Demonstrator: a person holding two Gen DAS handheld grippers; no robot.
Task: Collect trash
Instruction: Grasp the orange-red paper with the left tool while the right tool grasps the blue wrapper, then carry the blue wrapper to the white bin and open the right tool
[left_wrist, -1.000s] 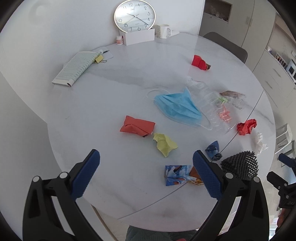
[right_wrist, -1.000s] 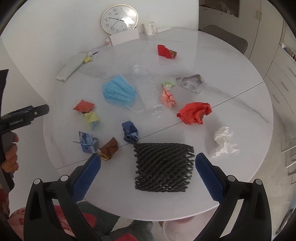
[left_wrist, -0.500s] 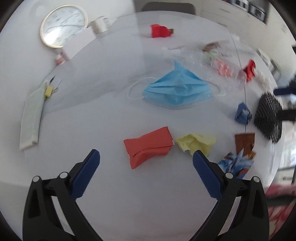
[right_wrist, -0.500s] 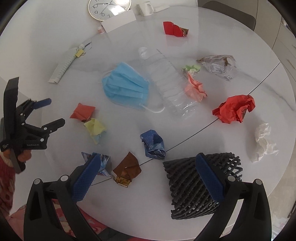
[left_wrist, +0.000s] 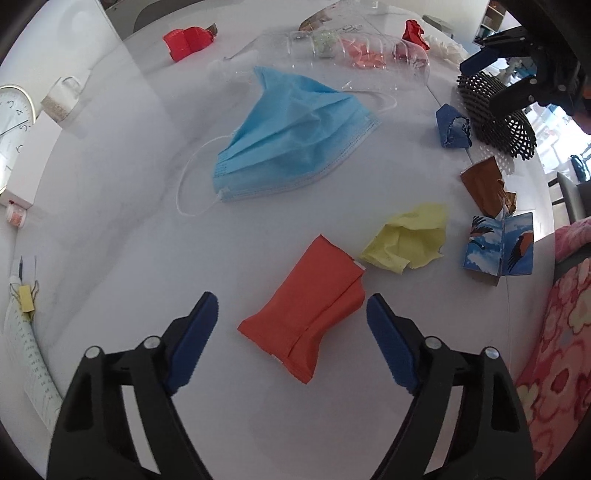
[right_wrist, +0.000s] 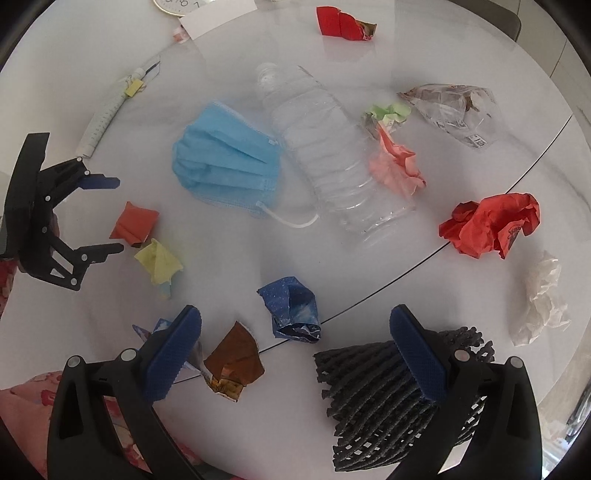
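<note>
Left wrist view puts you at the first pickup: across the white round table (left_wrist: 110, 229), litter lies scattered around the blue face mask (left_wrist: 291, 136), which serves as your landmark. The clear plastic bottle (right_wrist: 328, 147) lies just beside the mask, the black mesh sleeve (right_wrist: 391, 395) well apart from it near the table edge. Your target, the orange paper packet (left_wrist: 310, 310), lies near the mask on the side toward you, with a yellow paper scrap (left_wrist: 406, 240) just beside it. Your left gripper (left_wrist: 291, 325) has just been closing, and its jaws straddle the packet without pressing it. Your right gripper (right_wrist: 295, 350) stands wide, holding nothing.

Next, sink the left jaws to the tabletop and close across the packet's narrow width, keeping clear of the yellow scrap.

No bin shows anywhere. The mesh sleeve is partly hidden behind the right finger, and the packet probably lies flat, though its near end is hard to judge.
</note>
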